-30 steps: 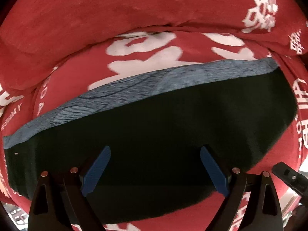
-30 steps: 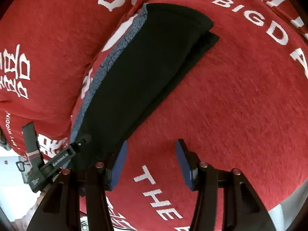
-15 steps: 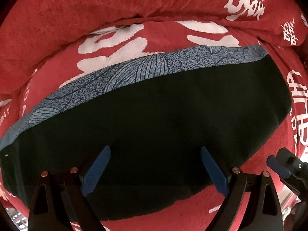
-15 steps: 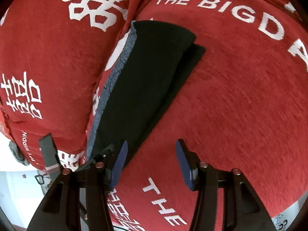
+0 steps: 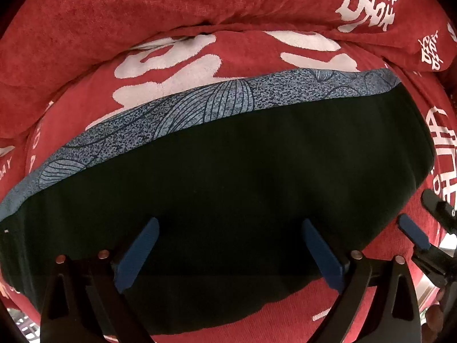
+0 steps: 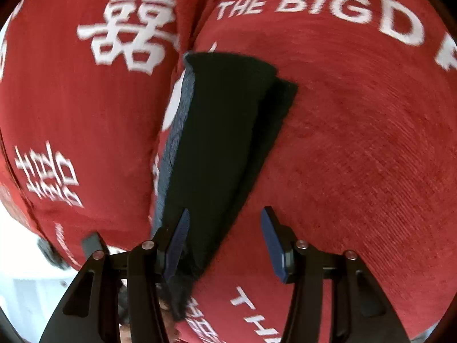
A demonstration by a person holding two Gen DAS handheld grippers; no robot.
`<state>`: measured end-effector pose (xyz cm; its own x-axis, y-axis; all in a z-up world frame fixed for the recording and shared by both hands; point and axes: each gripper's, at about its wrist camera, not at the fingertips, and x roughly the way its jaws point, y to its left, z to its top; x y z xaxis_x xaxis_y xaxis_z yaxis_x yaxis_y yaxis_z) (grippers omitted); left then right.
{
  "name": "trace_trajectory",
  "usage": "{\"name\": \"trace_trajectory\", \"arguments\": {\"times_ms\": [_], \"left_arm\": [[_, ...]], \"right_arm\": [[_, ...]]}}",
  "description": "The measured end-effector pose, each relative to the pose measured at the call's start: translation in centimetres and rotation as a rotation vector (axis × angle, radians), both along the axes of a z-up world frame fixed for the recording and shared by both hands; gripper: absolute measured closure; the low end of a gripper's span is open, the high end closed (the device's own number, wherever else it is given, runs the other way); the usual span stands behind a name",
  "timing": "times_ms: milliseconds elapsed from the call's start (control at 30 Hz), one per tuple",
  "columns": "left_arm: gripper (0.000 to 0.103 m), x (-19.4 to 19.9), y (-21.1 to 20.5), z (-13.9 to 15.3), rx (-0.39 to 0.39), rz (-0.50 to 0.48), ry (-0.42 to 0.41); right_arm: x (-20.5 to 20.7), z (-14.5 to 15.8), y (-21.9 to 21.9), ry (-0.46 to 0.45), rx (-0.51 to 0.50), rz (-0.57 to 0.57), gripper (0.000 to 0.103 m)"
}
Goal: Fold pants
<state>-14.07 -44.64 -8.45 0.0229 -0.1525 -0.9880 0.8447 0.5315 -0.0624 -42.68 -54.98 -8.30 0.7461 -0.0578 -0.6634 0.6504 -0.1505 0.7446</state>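
Two views: left wrist first, then right wrist.

Left wrist, pants: the folded black fabric pants (image 5: 242,194) lie flat as a wide dark slab on the red plush sofa cover with white lettering (image 5: 171,54), filling the middle of the picture.
Left wrist, waistband: a blue-grey speckled waistband with a leaf-line print (image 5: 200,105) runs along the far edge of the pants, next to the seat's back crease.
Left wrist, back cushion: a red plush back cushion with white characters (image 5: 142,5) rises behind the seat.
Left wrist, left claw: the left claw (image 5: 230,254) points down over the near part of the pants; its jaws are opening and stand wide, both blue pads clear of the cloth, so it is released.
Left wrist, right edge: the blue pad and black body of the right claw (image 5: 414,234) show beside the pants' right end.

Right wrist, pants: the pants (image 6: 222,148) stretch away as a long dark strip, the waistband (image 6: 177,143) on the left side, a lower layer sticking out on the right.
Right wrist, surface: the sofa cover (image 6: 357,157) reads "THE BIGD" at the top; the back cushion (image 6: 71,100) stands to the left.
Right wrist, right claw: the right claw (image 6: 225,245) has its jaws half apart around the near end of the pants; the left pad seems to touch the fabric's edge, though motion blur makes this unsure, and the right pad stands clear over red cloth, so nothing is clenched.
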Motion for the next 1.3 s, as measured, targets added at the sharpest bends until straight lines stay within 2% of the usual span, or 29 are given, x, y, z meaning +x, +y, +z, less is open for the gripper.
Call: {"name": "trace_trajectory", "arguments": {"times_ms": [133, 200, 300, 333, 367, 400, 433, 467, 533, 667, 700, 767, 867, 933, 1100, 1300], "left_arm": [[0.002, -0.4, 0.2, -0.3, -0.009, 0.001, -0.005], [0.002, -0.3, 0.6, -0.5, -0.013, 0.001, -0.007], [0.002, -0.4, 1.0, -0.3, -0.015, -0.003, -0.007], [0.005, -0.3, 1.1, 0.0, -0.014, 0.001, -0.001], [0.012, 0.0, 1.2, 0.5, -0.021, 0.01, -0.002], [0.013, 0.4, 1.2, 1.1, -0.036, 0.022, -0.014], [0.013, 0.6, 1.3, 1.6, -0.051, 0.03, -0.026], [0.013, 0.9, 1.2, 2.2, -0.072, 0.038, -0.045], [0.013, 1.1, 0.7, 2.7, -0.098, 0.041, -0.071], [0.013, 0.9, -2.4, 0.1, -0.051, -0.013, -0.025], [0.013, 0.5, -2.7, -0.7, -0.04, -0.026, -0.04], [0.012, 0.3, -2.6, -0.6, -0.071, -0.02, -0.052], [0.012, 1.5, -2.1, -0.1, -0.078, -0.01, 0.016], [0.012, 2.4, -1.3, 0.8, -0.089, 0.008, 0.03], [0.012, 4.9, 2.5, 4.4, -0.164, 0.028, -0.025], [0.012, 11.6, 9.7, 6.5, -0.136, 0.114, -0.09]], "right_arm": [[-0.7, -0.8, -0.5, -0.06, 0.001, -0.079, 0.047], [-0.3, -1.5, -1.2, -0.122, 0.007, -0.13, 0.045], [1.3, -2.3, -2.4, -0.168, 0.007, -0.155, 0.045], [1.8, -2.4, -2.7, -0.169, 0.01, -0.151, 0.046], [2.5, -2.5, -3.1, -0.158, 0.015, -0.137, 0.049], [2.9, -2.3, -3.2, -0.154, 0.015, -0.12, 0.063], [3.2, -2.1, -3.4, -0.152, 0.009, -0.106, 0.085], [3.5, -1.3, -3.5, -0.153, -0.012, -0.082, 0.088], [3.8, 0.3, -3.4, -0.162, -0.057, -0.035, 0.088], [4.6, 3.0, -2.7, -0.154, -0.132, 0.053, 0.088], [5.2, 3.7, -2.4, -0.135, -0.149, 0.084, 0.088], [6.7, 5.0, -1.7, -0.084, -0.197, 0.14, 0.088], [7.9, 6.4, -1.2, -0.063, -0.233, 0.166, 0.088], [8.8, 7.6, -0.7, -0.043, -0.268, 0.191, 0.088], [11.7, 11.5, 1.5, 0.067, -0.406, 0.324, 0.088], [17.8, 14.3, 6.8, 0.186, -0.558, 0.521, 0.088]]}}
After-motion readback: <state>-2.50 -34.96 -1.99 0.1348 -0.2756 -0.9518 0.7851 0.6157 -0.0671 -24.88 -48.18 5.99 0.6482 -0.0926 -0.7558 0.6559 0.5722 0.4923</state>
